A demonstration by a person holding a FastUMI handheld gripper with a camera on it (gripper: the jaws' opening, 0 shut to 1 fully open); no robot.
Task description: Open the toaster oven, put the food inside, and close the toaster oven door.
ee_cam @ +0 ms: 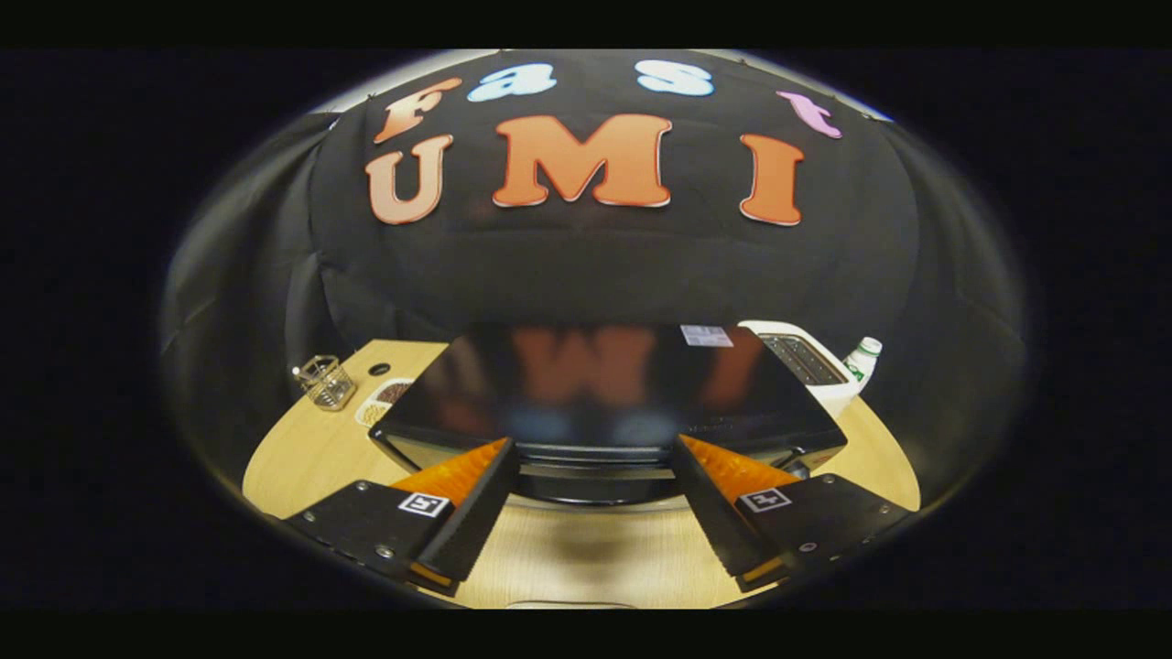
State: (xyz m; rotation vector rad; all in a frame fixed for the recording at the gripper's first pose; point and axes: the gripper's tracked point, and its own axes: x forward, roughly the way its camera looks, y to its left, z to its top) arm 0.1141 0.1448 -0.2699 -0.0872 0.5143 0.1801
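I look down on a black toaster oven [604, 384] with a glossy top that stands on a light wooden table [302, 458]. My gripper [593, 448] is open, its fingers spread wide at the oven's upper front edge. The door handle bar [595, 471] lies between the fingers, and neither finger presses on it. Whether the door is fully closed I cannot tell from this angle. A white dish with food [383, 400] sits on the table just left of the oven, partly hidden by it.
A small wire or glass cup [324, 380] stands left of the food dish. A white slot toaster [806, 361] and a plastic bottle [862, 359] stand behind the oven's right side. Bare table shows below the fingers.
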